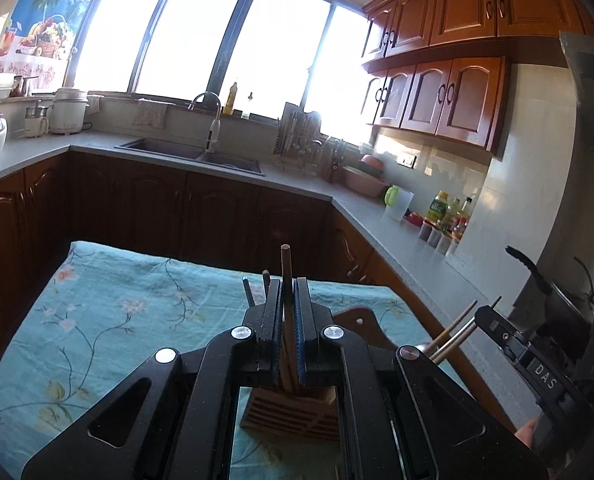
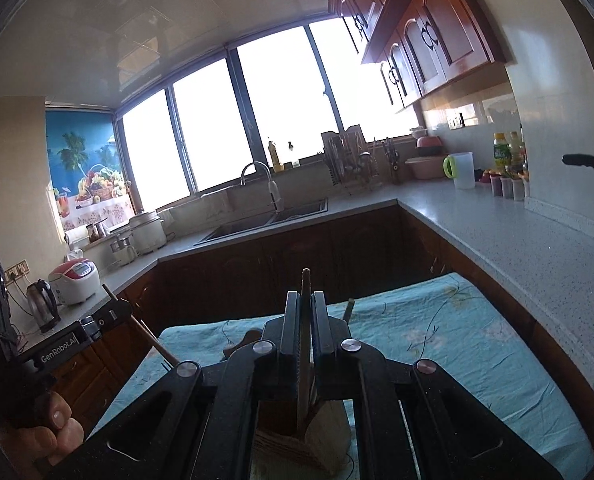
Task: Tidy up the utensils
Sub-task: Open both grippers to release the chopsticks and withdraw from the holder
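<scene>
Both grippers are clamped shut on chopsticks here. In the left wrist view, the left gripper (image 1: 288, 300) is closed on a wooden chopstick (image 1: 285, 264) whose long axis runs straight out along the fingers, its tip poking past them. Same deal on the other side: the right gripper (image 2: 306, 312) is pinched on a darker chopstick (image 2: 306, 292), again lined up with the fingers.

What the next move hinges on: the wooden utensil holder (image 1: 293, 412) sits on the teal floral cloth (image 1: 109, 312), directly below and just ahead of each gripper, seen through the gap in the frame. So each stick's lower end is aimed down toward the holder, and it looks like they're already reaching into it, though that can't be confirmed, since the frame hides the bottom ends. Neither hand looks clearly nearer; both are close over it.

A couple more stick tips (image 1: 265, 276) are seen beside the left fingers, presumably standing in the holder. Its slots are cut off in both views. A cutting board (image 1: 357, 320) is half hidden behind the left gripper.
</scene>
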`<act>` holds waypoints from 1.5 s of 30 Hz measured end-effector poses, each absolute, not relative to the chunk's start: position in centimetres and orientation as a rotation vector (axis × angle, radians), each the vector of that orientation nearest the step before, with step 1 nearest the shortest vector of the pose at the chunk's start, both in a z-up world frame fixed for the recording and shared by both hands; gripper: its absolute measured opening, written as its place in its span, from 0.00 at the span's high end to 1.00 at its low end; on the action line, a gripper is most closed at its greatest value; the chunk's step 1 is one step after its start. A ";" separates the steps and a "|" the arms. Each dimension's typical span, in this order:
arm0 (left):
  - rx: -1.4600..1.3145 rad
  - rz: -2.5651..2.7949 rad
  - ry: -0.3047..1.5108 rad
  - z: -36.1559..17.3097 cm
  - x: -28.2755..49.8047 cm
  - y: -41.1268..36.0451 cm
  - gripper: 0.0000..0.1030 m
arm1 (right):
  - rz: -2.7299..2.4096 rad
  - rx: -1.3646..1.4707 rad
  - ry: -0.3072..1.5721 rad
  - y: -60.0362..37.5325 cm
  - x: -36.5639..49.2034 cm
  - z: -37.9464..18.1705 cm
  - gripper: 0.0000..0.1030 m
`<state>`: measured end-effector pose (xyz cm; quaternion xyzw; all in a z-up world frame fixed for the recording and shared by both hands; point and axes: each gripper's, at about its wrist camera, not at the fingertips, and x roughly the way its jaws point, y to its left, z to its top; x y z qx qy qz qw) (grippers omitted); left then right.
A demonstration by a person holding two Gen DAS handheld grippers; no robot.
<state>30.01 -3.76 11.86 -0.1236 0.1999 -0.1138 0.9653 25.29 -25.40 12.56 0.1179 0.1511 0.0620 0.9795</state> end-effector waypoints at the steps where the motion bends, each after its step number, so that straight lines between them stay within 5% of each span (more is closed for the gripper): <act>1: -0.252 -0.235 0.413 11.5 30.0 -3.8 0.96 | 0.128 0.242 0.318 -25.5 25.4 12.3 0.95; 19: -0.224 -0.247 0.487 10.7 30.4 -4.7 0.95 | 0.140 0.285 0.389 -25.9 26.3 11.1 0.95; 23: -0.248 -0.263 0.488 11.2 30.0 -4.2 0.91 | 0.149 0.311 0.393 -26.3 26.2 11.3 0.88; 25: -0.266 -0.270 0.474 11.7 29.3 -3.8 0.78 | 0.145 0.316 0.381 -26.6 25.7 11.6 0.82; 27: -0.279 -0.271 0.458 12.2 28.5 -3.4 0.66 | 0.148 0.330 0.361 -27.0 25.0 12.1 0.63; 30: -0.295 -0.268 0.438 12.9 27.1 -2.9 0.51 | 0.139 0.340 0.319 -27.5 23.7 13.1 0.46; 31: -0.301 -0.261 0.436 13.0 26.6 -2.6 0.39 | 0.139 0.343 0.305 -27.7 23.2 13.4 0.41; 33: -0.313 -0.236 0.426 13.1 25.4 -2.0 0.22 | 0.139 0.352 0.278 -28.0 22.2 13.8 0.16; 35: -0.321 -0.217 0.410 12.9 24.2 -1.3 0.20 | 0.134 0.360 0.248 -28.3 20.9 14.1 0.00; 45: -0.325 -0.176 0.505 8.8 19.7 0.3 0.16 | 0.112 0.350 0.325 -29.3 16.2 10.6 0.00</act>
